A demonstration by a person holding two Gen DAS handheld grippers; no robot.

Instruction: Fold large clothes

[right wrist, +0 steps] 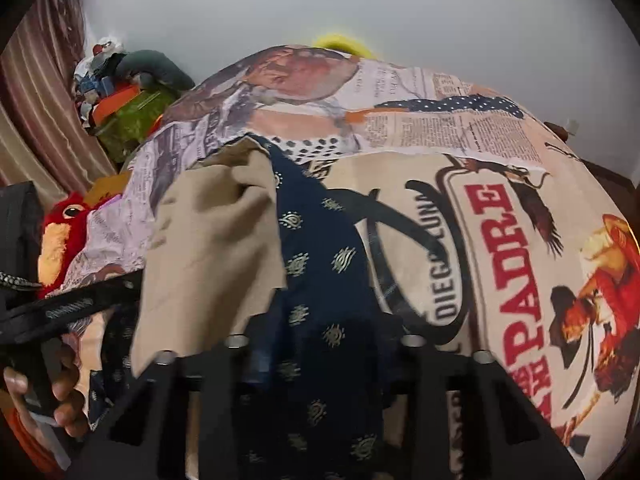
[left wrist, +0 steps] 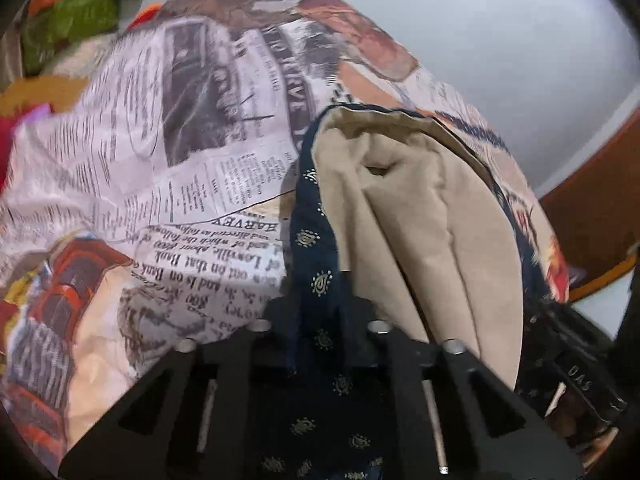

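Observation:
A dark navy garment with small gold motifs (left wrist: 316,280) and a beige lining (left wrist: 400,216) hangs from both grippers over the printed bedsheet (left wrist: 132,152). My left gripper (left wrist: 320,320) is shut on the navy fabric, which drapes over its fingers. My right gripper (right wrist: 320,340) is shut on the same garment's navy fabric (right wrist: 320,248), with the beige lining (right wrist: 212,248) folded over to the left. The left gripper (right wrist: 60,304) and the hand holding it show at the left of the right wrist view. Both sets of fingertips are hidden under cloth.
The bed is covered by a newspaper-and-poster print sheet (right wrist: 500,260). A red plush toy (right wrist: 64,236) and a pile of coloured items (right wrist: 132,116) lie at the left by a curtain (right wrist: 44,92). A pale wall (left wrist: 480,28) and wooden headboard (left wrist: 592,196) stand behind.

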